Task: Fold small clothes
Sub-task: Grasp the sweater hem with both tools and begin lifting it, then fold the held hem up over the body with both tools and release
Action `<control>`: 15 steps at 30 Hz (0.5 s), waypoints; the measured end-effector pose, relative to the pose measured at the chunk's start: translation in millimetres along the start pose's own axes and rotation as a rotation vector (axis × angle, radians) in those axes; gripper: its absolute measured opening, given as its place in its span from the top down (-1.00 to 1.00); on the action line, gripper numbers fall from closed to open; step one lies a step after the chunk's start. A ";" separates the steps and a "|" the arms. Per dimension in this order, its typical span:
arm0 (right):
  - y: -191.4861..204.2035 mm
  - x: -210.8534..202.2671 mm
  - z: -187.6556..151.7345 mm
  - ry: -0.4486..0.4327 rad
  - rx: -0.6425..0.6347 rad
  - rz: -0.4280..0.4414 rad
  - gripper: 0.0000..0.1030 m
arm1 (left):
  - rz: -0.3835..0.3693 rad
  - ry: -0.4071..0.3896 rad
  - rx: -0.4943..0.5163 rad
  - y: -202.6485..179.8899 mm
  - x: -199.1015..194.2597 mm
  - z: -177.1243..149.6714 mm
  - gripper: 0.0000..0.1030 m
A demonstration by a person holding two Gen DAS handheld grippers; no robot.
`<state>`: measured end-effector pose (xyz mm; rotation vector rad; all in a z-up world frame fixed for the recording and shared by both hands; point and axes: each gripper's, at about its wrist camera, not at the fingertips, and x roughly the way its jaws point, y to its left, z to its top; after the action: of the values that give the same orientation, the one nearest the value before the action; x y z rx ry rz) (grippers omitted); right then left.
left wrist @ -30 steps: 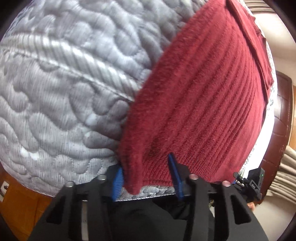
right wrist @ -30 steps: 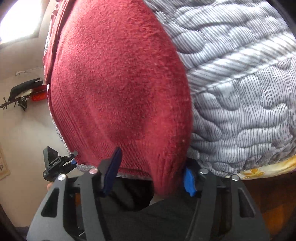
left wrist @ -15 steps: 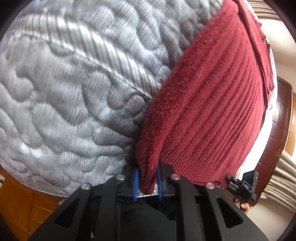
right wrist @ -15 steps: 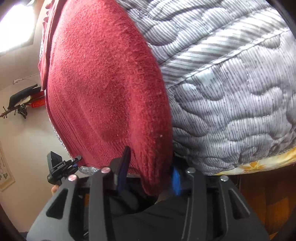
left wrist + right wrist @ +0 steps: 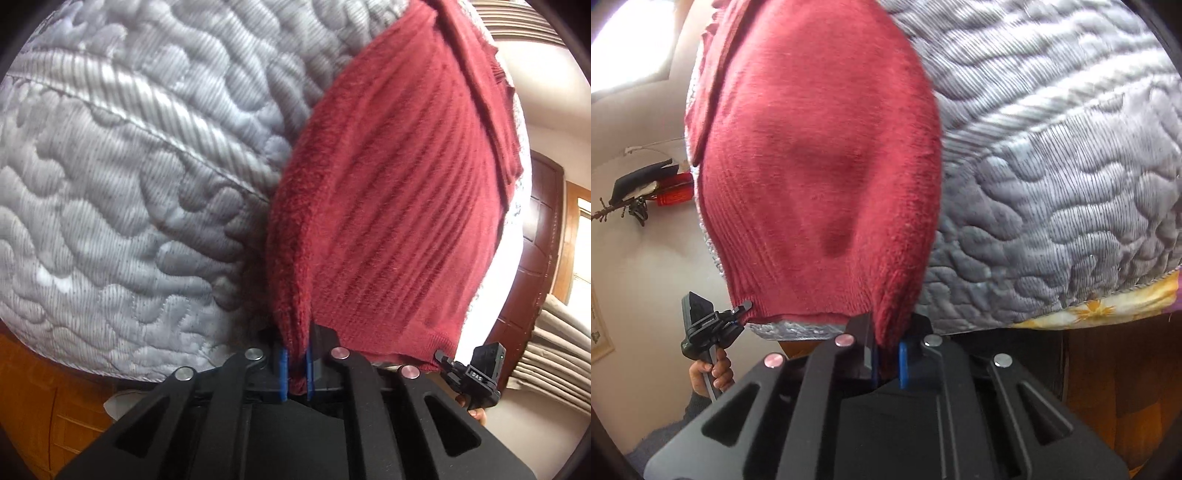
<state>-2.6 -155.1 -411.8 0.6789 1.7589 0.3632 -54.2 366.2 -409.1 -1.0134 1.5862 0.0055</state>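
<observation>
A dark red knitted garment (image 5: 399, 206) lies spread on a grey quilted mattress (image 5: 129, 177). My left gripper (image 5: 295, 369) is shut on the garment's near left corner, its blue pads pinching the bunched hem. In the right wrist view the same red garment (image 5: 820, 155) covers the left half, and my right gripper (image 5: 886, 363) is shut on its near right corner. The opposite gripper (image 5: 705, 326), held by a hand (image 5: 713, 373), shows at the other hem corner; seen from the left wrist, the right gripper (image 5: 476, 373) sits at the lower right.
The mattress (image 5: 1052, 166) reaches its near edge just before both grippers. A yellow flowered sheet (image 5: 1108, 306) peeks out below it at the right. Wooden furniture (image 5: 37, 406) stands under the bed. A dark wooden door (image 5: 543, 236) and folded cloth (image 5: 554, 350) are to the right.
Both grippers went from open around the garment's hem corners to shut on them. The hem corners now bunch between the pads and lift slightly.
</observation>
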 end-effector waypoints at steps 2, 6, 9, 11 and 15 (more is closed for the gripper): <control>9.2 -10.7 -1.5 -0.021 -0.018 0.012 0.89 | -0.028 -0.021 0.002 -4.0 -11.8 -4.5 0.89; 22.2 -40.4 -1.6 -0.077 -0.036 0.055 0.89 | -0.094 -0.077 -0.006 -15.6 -31.5 -10.9 0.89; 29.1 -66.1 2.4 -0.128 -0.043 0.101 0.89 | -0.153 -0.135 -0.014 -20.6 -53.7 -10.9 0.89; 37.3 -82.2 7.8 -0.164 -0.052 0.132 0.89 | -0.203 -0.177 -0.016 -22.6 -66.5 -7.8 0.89; 50.2 -113.1 22.7 -0.226 -0.057 0.208 0.89 | -0.309 -0.246 -0.025 -35.2 -90.3 1.8 0.89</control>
<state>51.5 -187.3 -302.9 0.8313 1.4632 0.4580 -38.3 398.5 -319.1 -1.2200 1.1996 -0.0601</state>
